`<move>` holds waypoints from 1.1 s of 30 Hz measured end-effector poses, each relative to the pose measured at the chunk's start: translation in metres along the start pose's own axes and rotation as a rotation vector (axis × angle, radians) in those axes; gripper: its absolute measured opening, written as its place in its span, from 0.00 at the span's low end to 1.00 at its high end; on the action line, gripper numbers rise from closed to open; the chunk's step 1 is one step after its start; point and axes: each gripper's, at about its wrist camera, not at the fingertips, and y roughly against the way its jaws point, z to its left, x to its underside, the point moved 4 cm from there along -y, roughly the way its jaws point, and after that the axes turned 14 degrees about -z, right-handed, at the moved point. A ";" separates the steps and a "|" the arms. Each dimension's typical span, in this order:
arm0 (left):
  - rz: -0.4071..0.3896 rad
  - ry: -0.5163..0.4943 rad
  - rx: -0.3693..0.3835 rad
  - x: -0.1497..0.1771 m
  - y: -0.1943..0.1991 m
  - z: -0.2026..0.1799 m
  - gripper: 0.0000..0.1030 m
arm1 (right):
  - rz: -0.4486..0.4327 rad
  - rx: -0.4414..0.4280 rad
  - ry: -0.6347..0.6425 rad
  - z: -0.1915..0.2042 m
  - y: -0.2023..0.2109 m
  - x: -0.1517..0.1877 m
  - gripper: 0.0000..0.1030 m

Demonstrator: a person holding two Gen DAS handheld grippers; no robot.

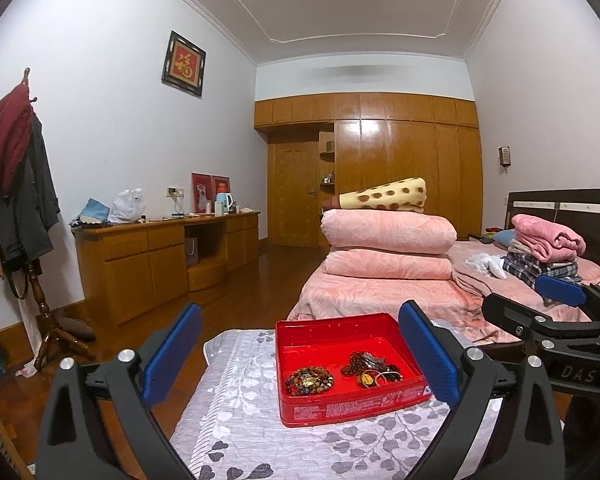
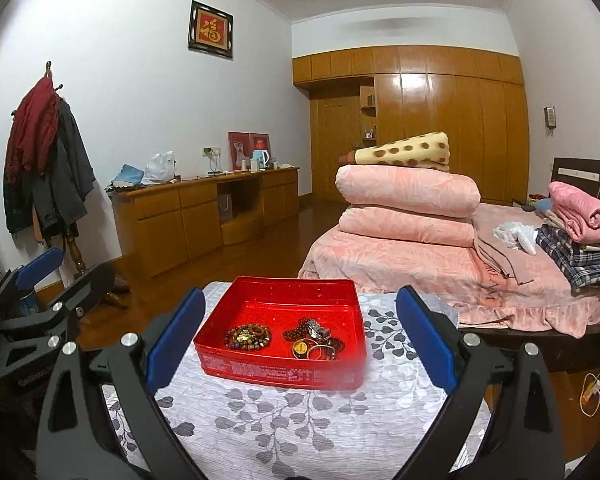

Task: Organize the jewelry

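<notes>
- Wooden wardrobe (image 1: 408,160): spans the far wall, glossy, light reflecting on its doors.
- Long wooden sideboard (image 1: 168,256): left of wardrobe, against white wall.
- Bed (image 1: 400,292): right of wardrobe, pink bedding.
- Framed picture (image 1: 184,64): above sideboard.
- Coat stand (image 1: 28,200): far left.
- Floor: dark wood.

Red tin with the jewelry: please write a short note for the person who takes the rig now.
Left gripper: open, holding nothing.
Right gripper: open, holding nothing.
The red tin stands open on the leaf-patterned cloth, before both grippers.
Inside: a beaded bracelet pile on the left, a tangled pile of beads and rings on the right.
Done: jewelry lies in the tin.
Left: separate the tangled pile.
</notes>
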 end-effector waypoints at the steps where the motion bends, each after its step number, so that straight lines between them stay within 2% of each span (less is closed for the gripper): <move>1: 0.001 0.001 0.000 0.000 0.000 0.000 0.94 | 0.001 0.000 0.002 0.000 0.000 0.000 0.91; 33: 0.021 0.023 -0.001 0.001 -0.003 0.005 0.94 | -0.001 0.004 0.006 -0.001 0.001 -0.002 0.94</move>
